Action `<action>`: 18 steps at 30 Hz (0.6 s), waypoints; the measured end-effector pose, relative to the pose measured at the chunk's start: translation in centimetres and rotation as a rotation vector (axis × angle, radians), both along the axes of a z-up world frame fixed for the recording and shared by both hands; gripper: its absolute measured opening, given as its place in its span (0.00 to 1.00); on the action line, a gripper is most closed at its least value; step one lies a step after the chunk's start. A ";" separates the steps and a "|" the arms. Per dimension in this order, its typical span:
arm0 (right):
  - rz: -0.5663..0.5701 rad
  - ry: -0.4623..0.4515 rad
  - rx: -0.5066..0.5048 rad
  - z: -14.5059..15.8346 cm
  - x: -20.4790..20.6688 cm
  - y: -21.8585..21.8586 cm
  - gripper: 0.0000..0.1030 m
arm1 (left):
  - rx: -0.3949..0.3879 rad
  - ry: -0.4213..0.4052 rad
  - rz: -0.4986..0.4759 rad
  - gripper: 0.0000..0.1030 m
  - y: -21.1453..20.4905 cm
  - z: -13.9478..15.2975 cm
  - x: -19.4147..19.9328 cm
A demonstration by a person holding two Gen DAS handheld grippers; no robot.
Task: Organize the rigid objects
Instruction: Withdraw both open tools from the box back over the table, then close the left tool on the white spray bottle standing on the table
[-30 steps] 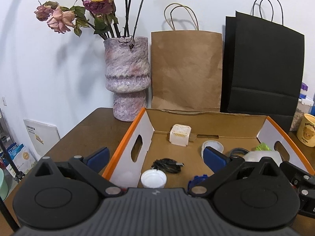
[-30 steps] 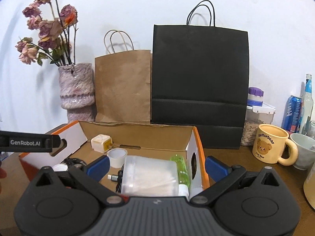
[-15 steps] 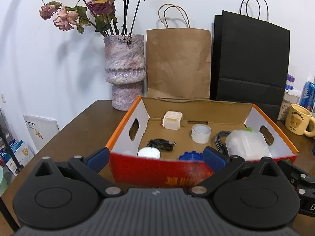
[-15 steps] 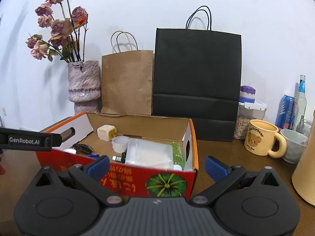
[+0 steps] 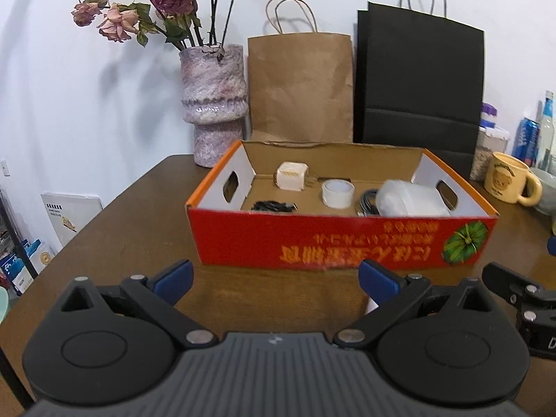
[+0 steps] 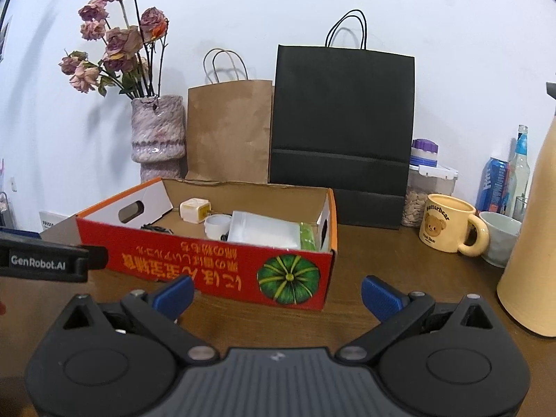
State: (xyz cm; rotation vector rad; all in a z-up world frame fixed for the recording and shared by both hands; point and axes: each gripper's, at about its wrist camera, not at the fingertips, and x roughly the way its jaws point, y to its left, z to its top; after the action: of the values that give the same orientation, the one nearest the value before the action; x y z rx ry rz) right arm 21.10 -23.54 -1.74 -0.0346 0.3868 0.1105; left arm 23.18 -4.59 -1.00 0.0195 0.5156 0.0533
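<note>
Both grippers, left (image 5: 274, 274) and right (image 6: 276, 290), gape empty. At twelve o'clock sits one red box (image 5: 342, 241) holding one charger (image 5: 291, 176), one tape roll (image 5: 337, 193). Two paper bags (image 6: 342, 132) behind; one "Butterbear" mug (image 6: 446, 222) at two.

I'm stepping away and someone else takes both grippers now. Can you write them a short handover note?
Left gripper: open, empty, hovering over the table in front of the box.
Right gripper: open, empty, at the box's near right corner.
Cardboard box holds a white cube charger, tape roll, black cable and a translucent white container.
Done: those items sit in the box.
Left: nothing loose to sort shows near the box; the bear mug and bottles stand to its right.
</note>
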 end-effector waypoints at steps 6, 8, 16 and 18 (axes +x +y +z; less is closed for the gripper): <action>-0.029 0.013 -0.001 -0.3 -1.6 -0.7 1.00 | 0.010 0.027 -0.032 1.00 -0.8 -1.0 -2.0; -0.049 0.025 0.003 -0.5 -2.0 -1.0 1.00 | 0.020 0.040 -0.046 1.00 -1.1 -1.5 -2.7; -0.098 0.052 0.040 -1.1 -3.5 -2.3 1.00 | 0.078 0.077 -0.102 1.00 -3.0 -3.3 -4.0; -0.097 0.052 0.044 -1.2 -3.8 -2.3 1.00 | 0.085 0.081 -0.106 1.00 -3.2 -3.5 -3.9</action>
State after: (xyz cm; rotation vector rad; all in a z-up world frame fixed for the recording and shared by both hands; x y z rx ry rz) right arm 17.31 -25.87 -2.90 0.0300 0.4375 0.0242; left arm 19.27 -7.76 -4.50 0.1324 0.5926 -0.0299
